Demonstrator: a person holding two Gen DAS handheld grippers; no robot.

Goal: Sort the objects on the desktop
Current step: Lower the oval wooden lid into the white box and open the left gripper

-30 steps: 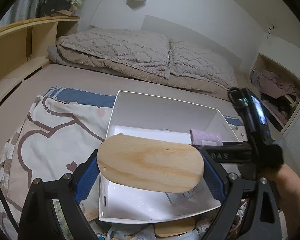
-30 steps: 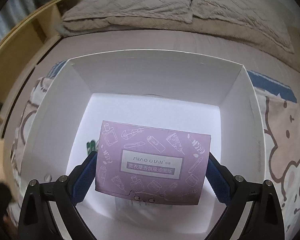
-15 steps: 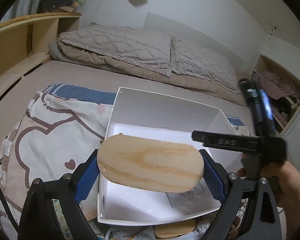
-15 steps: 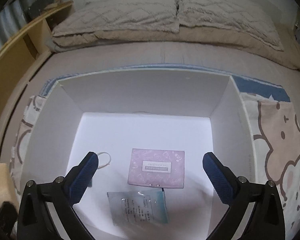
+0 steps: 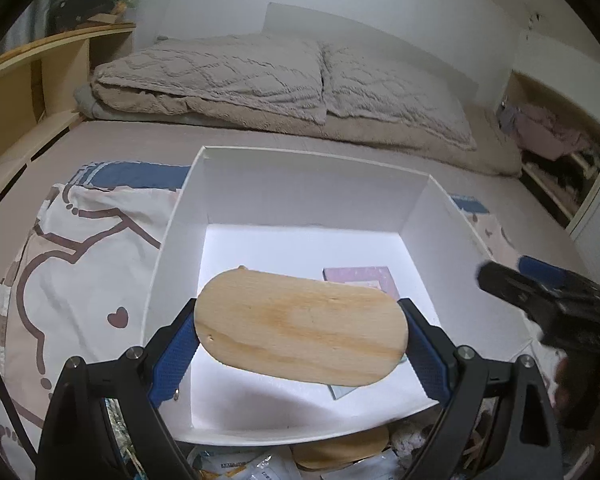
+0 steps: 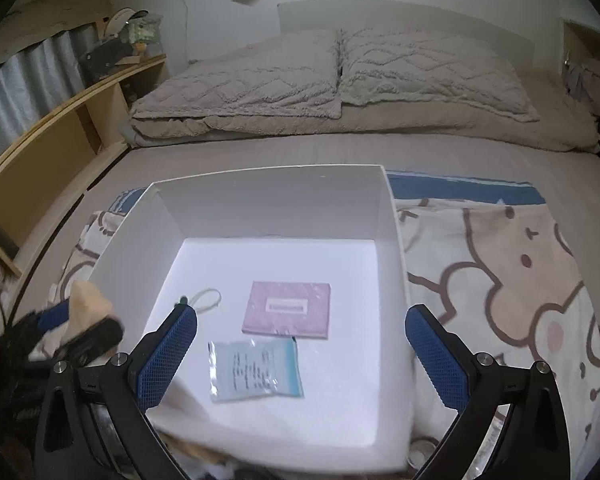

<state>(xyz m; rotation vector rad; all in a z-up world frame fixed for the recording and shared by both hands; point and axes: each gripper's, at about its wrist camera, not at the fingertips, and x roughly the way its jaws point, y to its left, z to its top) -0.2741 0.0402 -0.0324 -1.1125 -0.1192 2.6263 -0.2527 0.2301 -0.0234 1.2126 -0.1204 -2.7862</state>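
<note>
An oval wooden board [image 5: 300,326] is clamped in the left gripper [image 5: 300,340] over the white box's [image 5: 308,160] near edge. The right gripper [image 6: 300,354] is spread wide, empty. A purple packet [image 6: 287,314] lies mid-floor. Lowering and release are judged next.

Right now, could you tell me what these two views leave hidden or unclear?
- Left wrist view: the wooden board held by the left tool covers part of the white box floor.
- Purple packet: label too small to read.
- Right tool: open; in the left view it is blurred.
- Items below the box: cut off by the edge.
</note>
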